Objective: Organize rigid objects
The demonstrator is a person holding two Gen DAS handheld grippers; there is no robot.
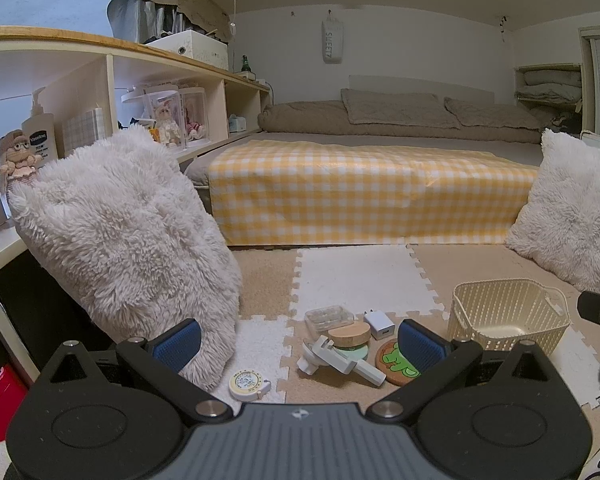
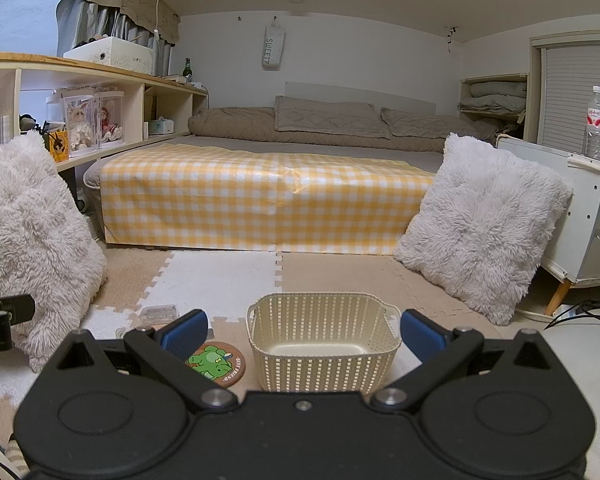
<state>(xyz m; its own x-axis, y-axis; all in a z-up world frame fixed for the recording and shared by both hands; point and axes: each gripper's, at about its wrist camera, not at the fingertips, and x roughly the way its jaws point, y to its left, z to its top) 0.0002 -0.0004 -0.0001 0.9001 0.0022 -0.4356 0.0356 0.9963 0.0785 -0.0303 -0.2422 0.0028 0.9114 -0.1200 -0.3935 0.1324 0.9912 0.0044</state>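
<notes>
1. Both tools are spread wide and carry nothing: the left gripper faces the pile, the right gripper faces the basket.
2. The basket looks empty, so by my reading sorting has not begun; this is the approach to a 1st pick.
3. The loose things lie on the foam mat left of the basket: a tape measure, a white holder, a wooden lid, a frog coaster, a charger plug and a clear case.
4. Next, the left tool probably needs to drop low over 1 piece and close across its narrow side.
</notes>
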